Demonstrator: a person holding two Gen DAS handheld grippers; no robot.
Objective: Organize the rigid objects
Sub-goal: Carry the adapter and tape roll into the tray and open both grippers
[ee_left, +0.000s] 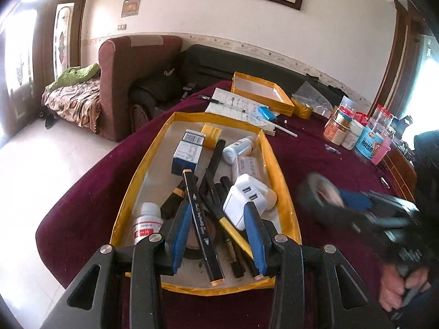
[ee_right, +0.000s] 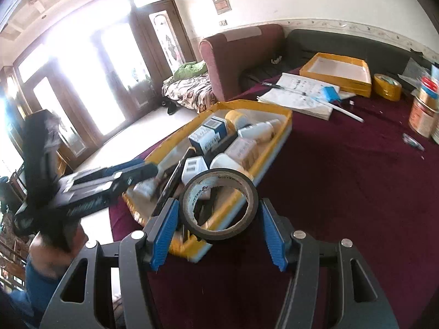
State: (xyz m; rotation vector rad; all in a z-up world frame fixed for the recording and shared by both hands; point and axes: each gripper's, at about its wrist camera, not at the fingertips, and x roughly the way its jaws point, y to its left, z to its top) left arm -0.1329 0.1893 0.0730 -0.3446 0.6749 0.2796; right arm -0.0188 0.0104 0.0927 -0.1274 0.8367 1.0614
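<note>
A yellow-rimmed tray [ee_left: 148, 161] on the maroon tablecloth holds a blue-and-white box [ee_left: 189, 148], a white USB charger [ee_left: 247, 197], white bottles [ee_left: 146, 222], several pens and a black marker [ee_left: 199, 219]. My left gripper [ee_left: 218, 211] hovers over the tray's near end, open. The marker lies between its blue pads, not pressed by both. My right gripper [ee_right: 219, 205] is shut on a black tape roll [ee_right: 216, 181], held just off the tray's [ee_right: 258, 108] near corner. In the left wrist view the right gripper [ee_left: 340, 197] and roll [ee_left: 318, 192] appear blurred, right of the tray.
An empty yellow tray [ee_right: 334, 71] stands at the table's far side, with a yellow tape roll [ee_right: 387, 86] beside it. A notebook [ee_left: 236, 107] with a pen lies between the trays. Jars and tubs [ee_left: 356, 134] crowd the right edge. Sofas stand beyond the table.
</note>
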